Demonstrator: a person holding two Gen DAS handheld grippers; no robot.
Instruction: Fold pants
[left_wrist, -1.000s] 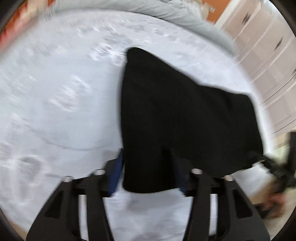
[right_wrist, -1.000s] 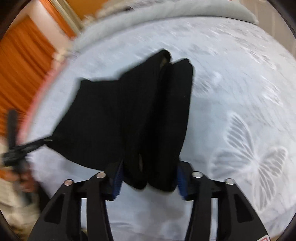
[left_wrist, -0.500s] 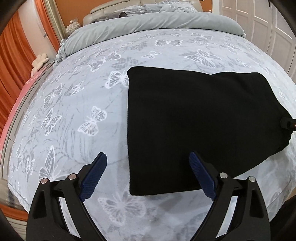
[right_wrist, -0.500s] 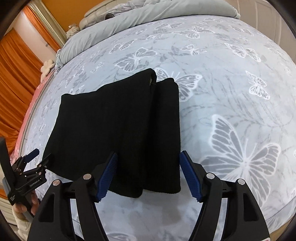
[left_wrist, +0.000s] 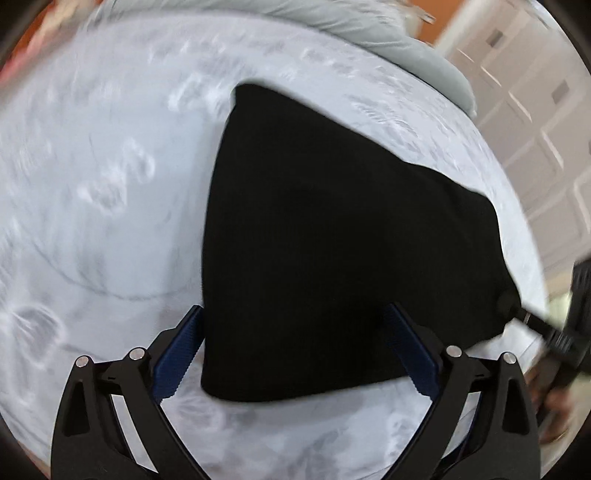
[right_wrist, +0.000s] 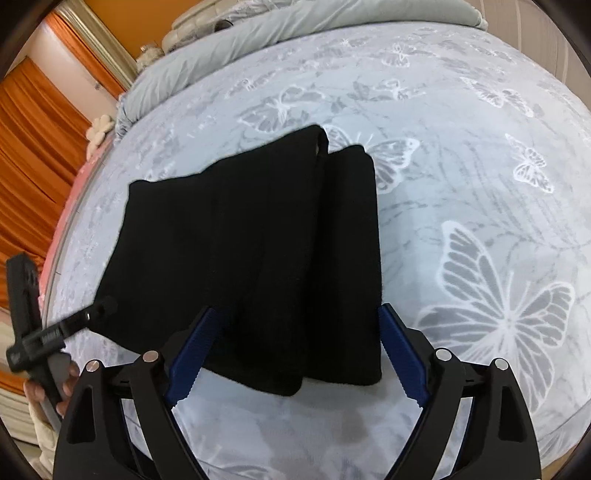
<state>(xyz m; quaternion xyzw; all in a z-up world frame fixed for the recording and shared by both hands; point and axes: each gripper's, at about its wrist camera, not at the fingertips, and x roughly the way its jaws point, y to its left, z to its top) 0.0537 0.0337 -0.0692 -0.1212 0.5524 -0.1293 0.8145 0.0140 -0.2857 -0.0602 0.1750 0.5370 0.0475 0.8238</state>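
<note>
Both the left gripper (left_wrist: 295, 350) and right gripper (right_wrist: 295, 354) are opening off the black pants (right_wrist: 251, 251), now folded on the bed (right_wrist: 461, 184), so the fold looks finished.

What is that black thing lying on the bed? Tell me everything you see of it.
The black pants are a dark, soft-looking garment, folded into a compact bundle. Along their right side several layers show as long ridges. They lie flat on the butterfly-print bedspread, near its front edge. Neither gripper presses on them: both sets of jaws are opening, with the near edge of the pants between them.
</note>
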